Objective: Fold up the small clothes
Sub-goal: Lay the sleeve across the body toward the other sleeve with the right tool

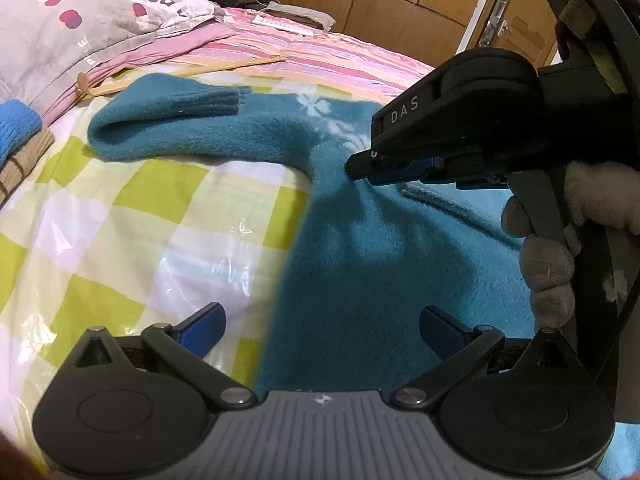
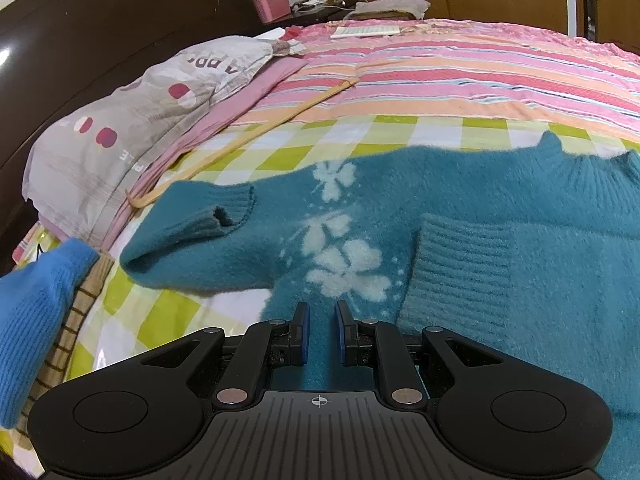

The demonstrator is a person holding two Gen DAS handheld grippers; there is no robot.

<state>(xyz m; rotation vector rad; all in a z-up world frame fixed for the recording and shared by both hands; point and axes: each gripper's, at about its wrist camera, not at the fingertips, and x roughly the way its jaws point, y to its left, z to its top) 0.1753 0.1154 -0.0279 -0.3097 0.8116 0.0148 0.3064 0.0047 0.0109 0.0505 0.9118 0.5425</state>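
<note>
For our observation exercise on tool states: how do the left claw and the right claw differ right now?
The left claw is spread wide; the right claw shows only a narrow gap. The left claw hangs over the edge of the teal sweater, the right claw near its white flowers. Both have blue pads.

Teal sweater (image 2: 460, 208), white flowers (image 2: 344, 264)

sweater (image 2: 460, 216) on bed (image 2: 400, 128), pillow (image 2: 132, 120) left, stick (image 2: 256, 132) between
</note>
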